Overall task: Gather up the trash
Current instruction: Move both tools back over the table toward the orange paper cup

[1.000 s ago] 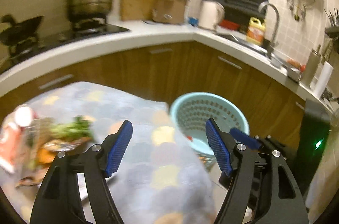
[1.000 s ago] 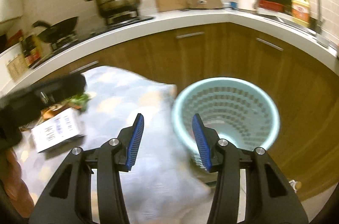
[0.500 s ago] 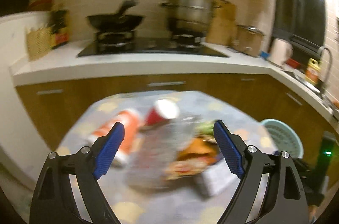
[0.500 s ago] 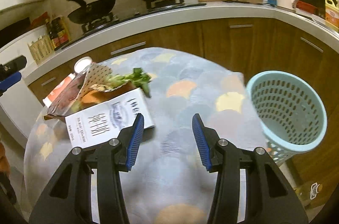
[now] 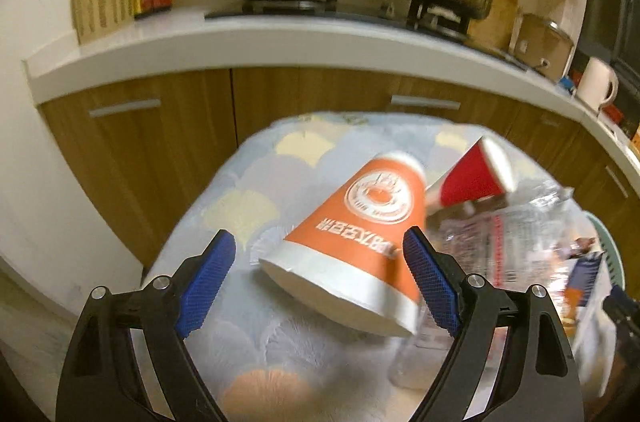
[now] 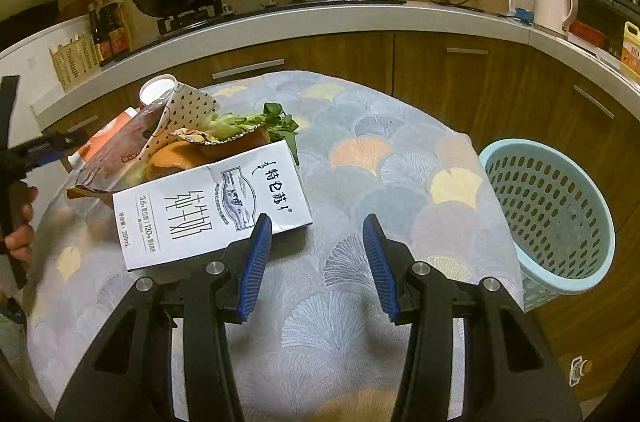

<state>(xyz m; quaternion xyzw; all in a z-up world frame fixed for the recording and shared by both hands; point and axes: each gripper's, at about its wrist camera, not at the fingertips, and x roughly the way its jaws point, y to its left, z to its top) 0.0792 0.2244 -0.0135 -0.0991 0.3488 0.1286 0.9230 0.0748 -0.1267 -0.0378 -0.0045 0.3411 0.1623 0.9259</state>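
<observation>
The orange paper cup (image 5: 360,222) lies on its side on the cloth-covered table (image 6: 360,302), between the left gripper's (image 5: 320,278) wide-spread, non-touching jaws, likely lined up for a grab. The right gripper (image 6: 316,262) hovers half-open and empty beside the milk carton (image 6: 208,206), with the blue basket (image 6: 552,214) standing past the table's edge to receive trash.

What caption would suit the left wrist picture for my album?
Open left gripper nears a tipped orange cup on the table, a red cup behind it.

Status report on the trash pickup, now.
Left claw open, astride orange cup. Right claw open, empty, beside carton. Basket clear.
</observation>
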